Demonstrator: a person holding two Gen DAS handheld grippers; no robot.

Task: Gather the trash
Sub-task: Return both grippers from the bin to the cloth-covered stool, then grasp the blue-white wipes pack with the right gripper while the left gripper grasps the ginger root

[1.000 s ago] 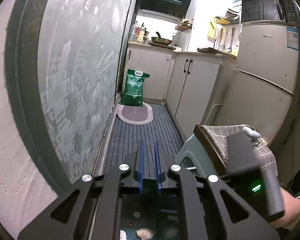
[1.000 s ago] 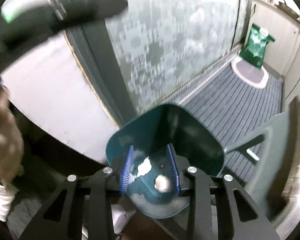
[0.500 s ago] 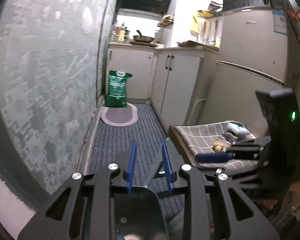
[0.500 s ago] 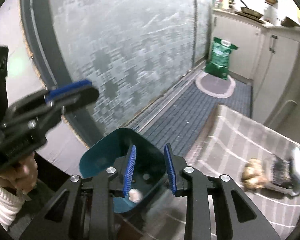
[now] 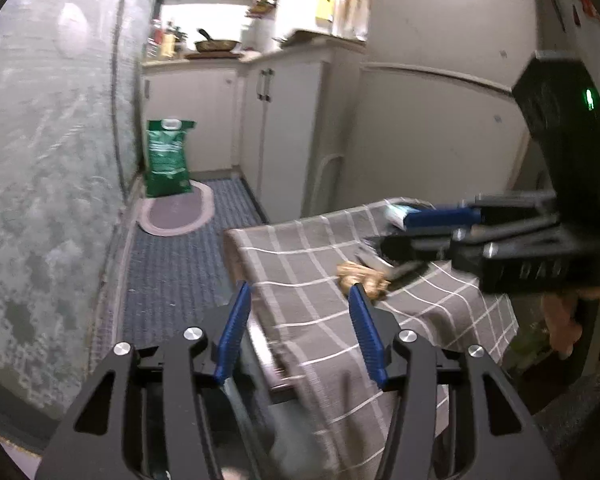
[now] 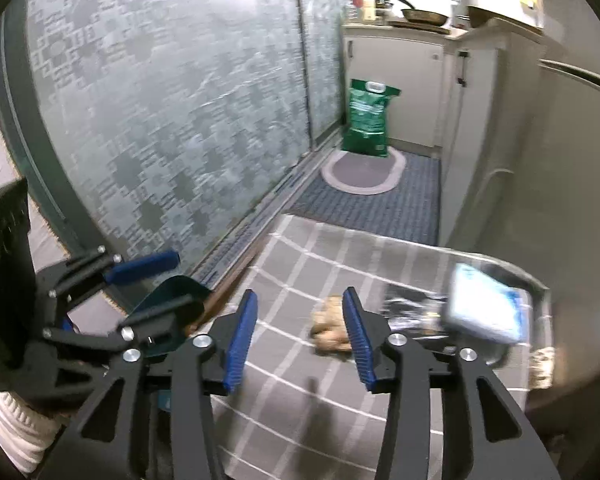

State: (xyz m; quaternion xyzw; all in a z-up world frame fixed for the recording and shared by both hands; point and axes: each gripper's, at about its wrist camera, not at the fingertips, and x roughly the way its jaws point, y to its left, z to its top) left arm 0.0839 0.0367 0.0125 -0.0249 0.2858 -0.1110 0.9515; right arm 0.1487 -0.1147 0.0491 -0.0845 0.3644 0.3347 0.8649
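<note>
A crumpled tan wad of trash [image 6: 328, 326] lies on the grey checked cloth of a low table [image 6: 300, 276]. My right gripper [image 6: 300, 336] hangs just above and short of it. Its blue jaws are opening and hold nothing. The wad [image 5: 360, 276] shows beyond the right fingertip of my left gripper [image 5: 300, 320]. That gripper's jaws are also opening with nothing between them, over the table's near corner. A teal bin [image 6: 176, 288] sits low at the left beside the table. A black wrapper [image 6: 412, 304] and a white-blue packet [image 6: 484, 304] lie further right on the cloth.
A frosted patterned glass door [image 6: 160, 100] runs along the left. A striped mat [image 5: 172, 272], a green bag [image 5: 166, 160] and an oval rug lie ahead by white cabinets [image 5: 284, 128]. A fridge [image 5: 440, 128] stands close behind the table.
Both grippers swung away from the teal bin toward the cloth-covered table. Their jaws widened. The bin left the left wrist view, and the tan wad now sits close ahead.
</note>
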